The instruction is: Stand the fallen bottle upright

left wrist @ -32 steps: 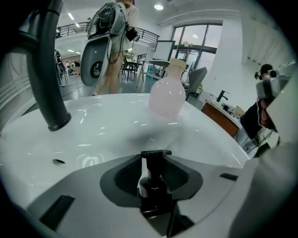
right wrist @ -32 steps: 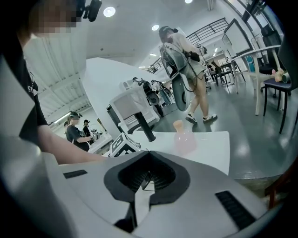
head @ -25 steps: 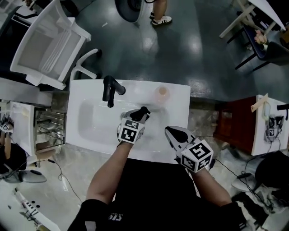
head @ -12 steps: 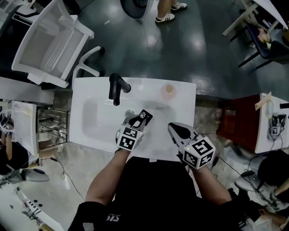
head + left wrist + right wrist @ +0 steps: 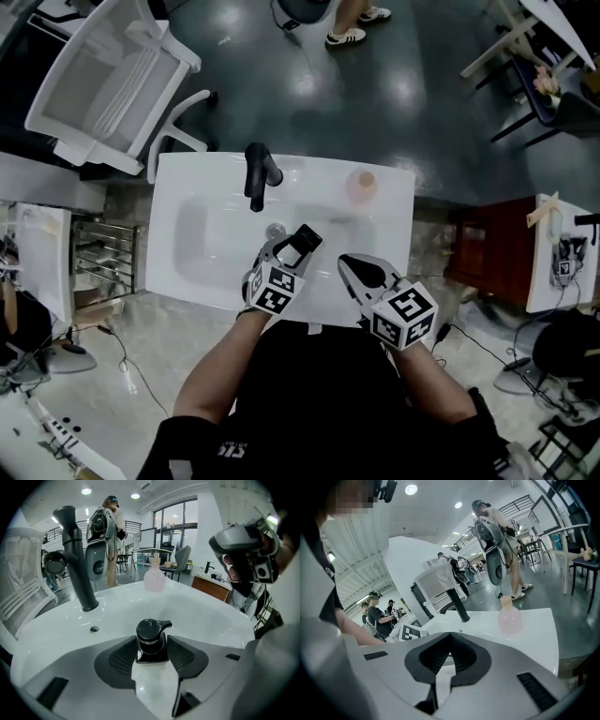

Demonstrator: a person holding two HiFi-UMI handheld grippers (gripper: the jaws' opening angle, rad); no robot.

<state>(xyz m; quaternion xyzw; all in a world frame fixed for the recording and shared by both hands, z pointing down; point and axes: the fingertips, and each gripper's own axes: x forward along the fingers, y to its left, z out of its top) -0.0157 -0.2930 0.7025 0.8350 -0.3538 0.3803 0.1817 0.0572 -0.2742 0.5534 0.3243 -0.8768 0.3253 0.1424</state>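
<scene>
Black-topped pump bottle [image 5: 151, 632] is seen upright at the lower middle of the left gripper view, over the near part of the white basin worktop [image 5: 187, 178]. It is flanked by the spread jaws of the left gripper [image 5: 150, 649], which have just been opening. The right gripper [image 5: 450, 637] is held pressed together at the lower right of the head view. A translucent pink bottle [image 5: 362, 185] is set upright at the worktop's upper right.

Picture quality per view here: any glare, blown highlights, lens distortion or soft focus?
Head view: ceiling-light glare on the dark floor; white sink near blown out, little shading. Left gripper view: heavy fisheye, black corners, pump bottle sharp. Right gripper view: same fisheye, pink bottle soft, mosaic patch top left.
</scene>
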